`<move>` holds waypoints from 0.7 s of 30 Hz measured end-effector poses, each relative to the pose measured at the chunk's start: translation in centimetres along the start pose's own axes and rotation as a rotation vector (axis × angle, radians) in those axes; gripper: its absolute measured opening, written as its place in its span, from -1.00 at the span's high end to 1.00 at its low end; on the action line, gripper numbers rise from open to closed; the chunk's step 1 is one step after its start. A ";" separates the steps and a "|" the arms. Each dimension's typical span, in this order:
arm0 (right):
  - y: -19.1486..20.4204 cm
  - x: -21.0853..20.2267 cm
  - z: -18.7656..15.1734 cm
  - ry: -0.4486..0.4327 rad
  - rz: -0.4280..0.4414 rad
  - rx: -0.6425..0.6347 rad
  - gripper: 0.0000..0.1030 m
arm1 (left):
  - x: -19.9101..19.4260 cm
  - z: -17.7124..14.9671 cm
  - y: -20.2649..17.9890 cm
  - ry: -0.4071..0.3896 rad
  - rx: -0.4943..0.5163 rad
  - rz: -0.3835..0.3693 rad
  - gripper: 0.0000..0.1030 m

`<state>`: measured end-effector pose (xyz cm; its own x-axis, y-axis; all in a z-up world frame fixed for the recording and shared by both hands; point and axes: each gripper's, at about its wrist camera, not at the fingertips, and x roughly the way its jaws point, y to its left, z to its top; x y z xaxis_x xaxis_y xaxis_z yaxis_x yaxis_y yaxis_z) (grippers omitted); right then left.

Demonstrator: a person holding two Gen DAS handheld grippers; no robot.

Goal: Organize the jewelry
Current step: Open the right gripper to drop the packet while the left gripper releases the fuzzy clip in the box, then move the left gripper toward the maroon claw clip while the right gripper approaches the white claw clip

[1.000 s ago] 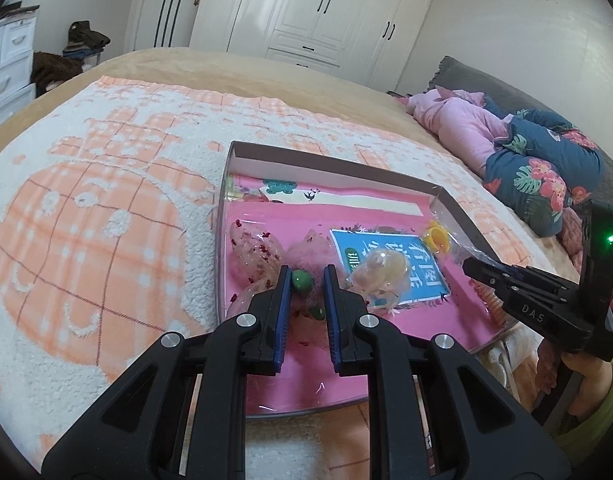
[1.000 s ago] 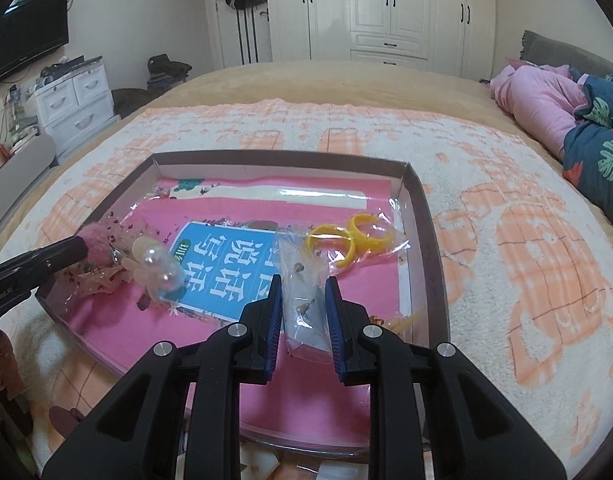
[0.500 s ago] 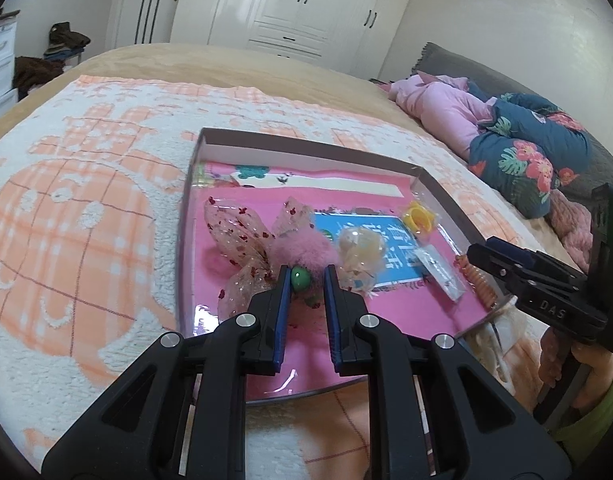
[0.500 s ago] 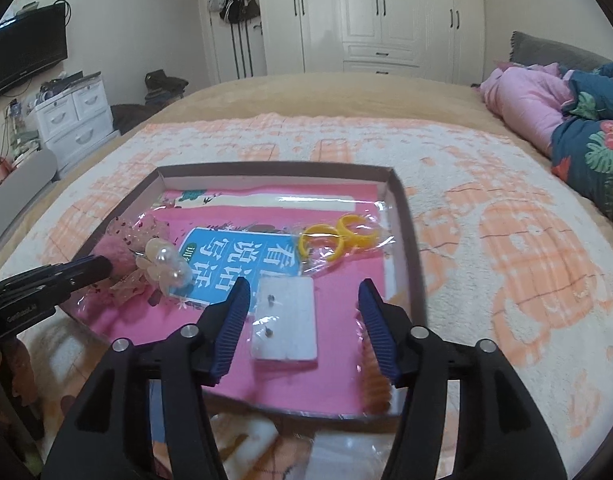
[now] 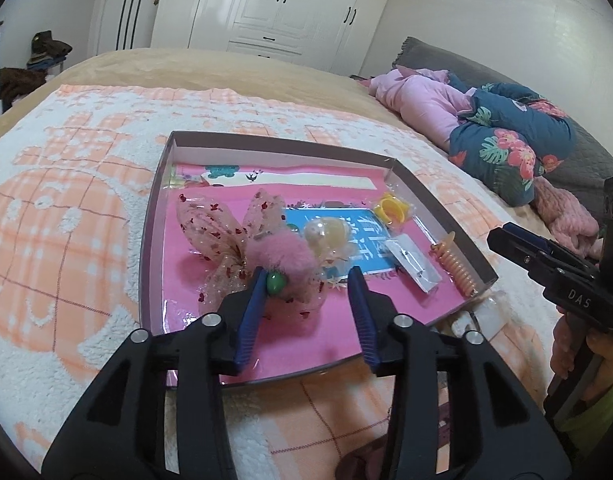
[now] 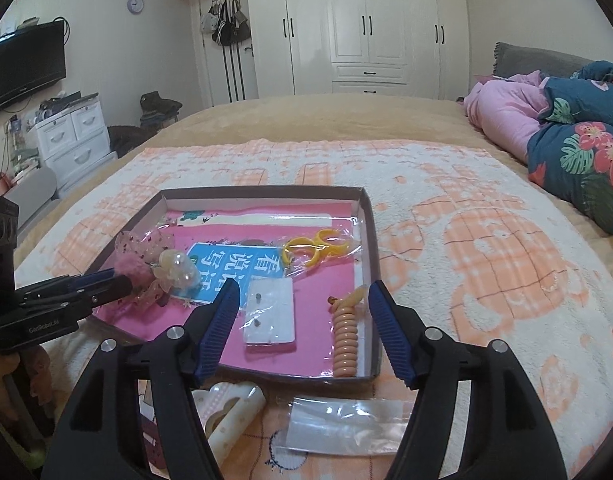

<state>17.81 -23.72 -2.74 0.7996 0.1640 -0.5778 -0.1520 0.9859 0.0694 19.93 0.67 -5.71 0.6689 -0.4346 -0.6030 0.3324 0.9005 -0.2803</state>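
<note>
A shallow box tray (image 5: 162, 184) with a pink lining lies on the blanket. In the left wrist view my left gripper (image 5: 307, 276) hangs over its near side with its jaws opening. A pink fluffy bow (image 5: 266, 248) lies between them. Its green bead (image 5: 275, 283) rests against the left pad, and the right pad stands apart. My right gripper (image 6: 304, 286) is open and still widening above the bagged earring card (image 6: 268, 312), which lies flat in the tray (image 6: 370, 240). Also in the tray are yellow rings (image 6: 314, 246), an orange spiral tie (image 6: 344, 340) and a pearly hair piece (image 6: 178, 270).
In front of the tray lie a clear plastic bag (image 6: 346, 424) and a white dotted piece (image 6: 230, 412). Pink and floral bedding (image 6: 578, 140) is piled at the right. White drawers (image 6: 74, 140) stand at the left, wardrobes behind.
The right gripper opened, let the earring bag drop flat in the tray and drew back and up. The left gripper's jaws, shut on the bow's green bead before, have spread.
</note>
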 end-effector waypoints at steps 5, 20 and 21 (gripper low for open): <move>-0.5 -1.1 0.0 -0.016 -0.006 0.015 -0.30 | -1.2 0.0 -0.4 -0.021 0.001 0.005 0.02; -1.2 -4.7 0.3 -0.078 -0.007 0.033 -0.50 | -7.0 1.0 -2.3 -0.151 -0.003 0.021 -0.78; -1.3 -5.1 0.4 -0.086 -0.007 0.035 -0.53 | -7.4 1.0 -2.5 -0.157 -0.001 0.019 -0.78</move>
<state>14.19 -25.83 0.40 0.8478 0.1573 -0.5065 -0.1265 0.9874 0.0949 14.80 1.61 0.22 0.7710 -0.4139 -0.4840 0.3177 0.9087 -0.2709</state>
